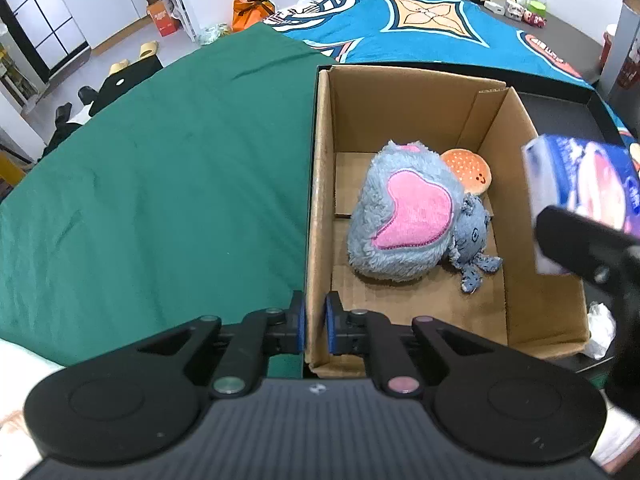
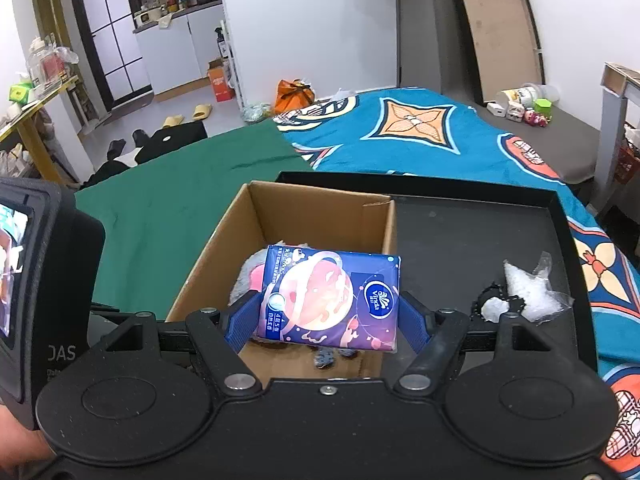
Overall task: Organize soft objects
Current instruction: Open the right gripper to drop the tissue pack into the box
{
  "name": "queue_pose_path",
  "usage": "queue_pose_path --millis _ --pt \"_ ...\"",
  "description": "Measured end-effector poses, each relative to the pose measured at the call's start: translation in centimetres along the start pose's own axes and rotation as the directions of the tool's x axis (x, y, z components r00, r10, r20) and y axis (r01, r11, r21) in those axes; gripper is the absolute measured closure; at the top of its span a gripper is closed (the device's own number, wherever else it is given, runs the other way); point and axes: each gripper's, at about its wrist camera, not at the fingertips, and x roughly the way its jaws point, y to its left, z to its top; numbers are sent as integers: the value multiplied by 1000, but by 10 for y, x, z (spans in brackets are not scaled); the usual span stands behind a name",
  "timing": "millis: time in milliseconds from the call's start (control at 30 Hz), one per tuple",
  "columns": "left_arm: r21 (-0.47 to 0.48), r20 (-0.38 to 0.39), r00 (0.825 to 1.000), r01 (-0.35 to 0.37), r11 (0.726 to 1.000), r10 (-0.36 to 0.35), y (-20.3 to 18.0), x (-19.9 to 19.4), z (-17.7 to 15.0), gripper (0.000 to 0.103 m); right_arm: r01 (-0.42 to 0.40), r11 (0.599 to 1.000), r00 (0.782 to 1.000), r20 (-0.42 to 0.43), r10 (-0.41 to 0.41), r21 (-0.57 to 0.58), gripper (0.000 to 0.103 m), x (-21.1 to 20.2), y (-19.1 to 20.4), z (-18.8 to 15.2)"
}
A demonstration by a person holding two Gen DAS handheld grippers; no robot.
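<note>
An open cardboard box (image 1: 320, 208) holds a grey plush with a pink heart (image 1: 404, 216), a small grey plush (image 1: 474, 240) and an orange burger plush (image 1: 468, 170). My left gripper (image 1: 315, 330) is shut on the box's near left wall. My right gripper (image 2: 328, 320) is shut on a blue and purple tissue pack (image 2: 330, 300) and holds it above the box (image 2: 224, 248). The pack also shows at the right edge of the left wrist view (image 1: 580, 196).
The box stands in a black tray (image 2: 472, 232) on a bed with a green cloth (image 1: 160, 168) and a blue patterned blanket (image 2: 420, 136). Crumpled clear plastic (image 2: 528, 288) lies in the tray at the right.
</note>
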Motion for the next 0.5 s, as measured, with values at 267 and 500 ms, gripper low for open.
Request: queue_pose_path --millis 267,500 --pt "-10 0 1000 11 1000 -11 2 0 0 94 -28 999 999 -40 30 33 26 8 4 4" --pt "9 5 1000 3 1000 -3 0 -1 -1 94 -40 997 998 -45 43 73 22 3 -10 3"
